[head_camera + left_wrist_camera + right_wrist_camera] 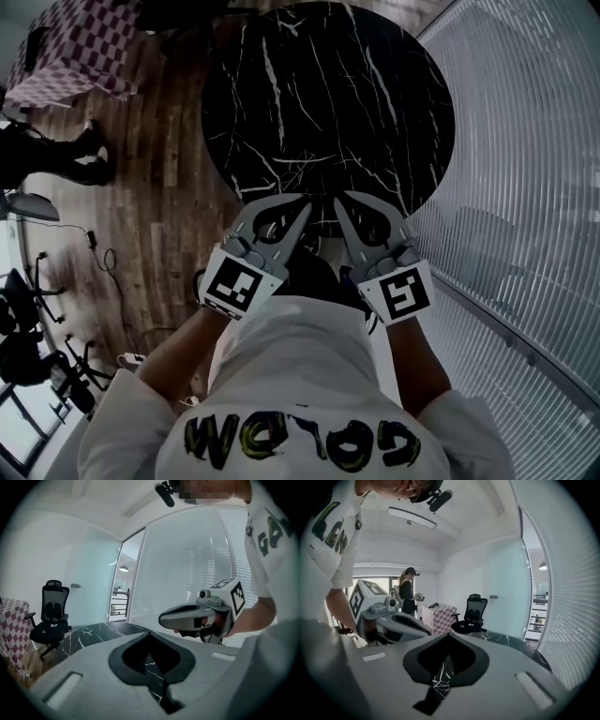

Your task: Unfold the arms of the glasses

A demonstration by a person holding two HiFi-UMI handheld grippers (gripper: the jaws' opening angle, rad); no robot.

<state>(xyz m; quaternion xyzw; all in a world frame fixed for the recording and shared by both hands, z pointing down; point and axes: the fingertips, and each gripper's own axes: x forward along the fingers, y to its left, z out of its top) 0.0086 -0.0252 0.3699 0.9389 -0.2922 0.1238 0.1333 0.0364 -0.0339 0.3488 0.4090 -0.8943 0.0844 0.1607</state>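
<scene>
No glasses show in any view. A round black marble table [328, 84] lies ahead with nothing that I can make out on its top. My left gripper [305, 208] and right gripper [339, 199] hang side by side over the table's near edge, close to my body, both shut with nothing between the fingers. In the left gripper view my own jaws [149, 632] meet over the marble [89, 637], and the right gripper [161, 618] floats just to the right. In the right gripper view the shut tips [447, 634] point across the table [511, 641], with the left gripper [429, 631] beside them.
A checkered-cloth table [80, 47] stands at the far left on the wooden floor. A black office chair [471, 616] sits beyond the table. A person [408, 597] stands at the back. A glass wall with blinds [525, 187] runs along the right.
</scene>
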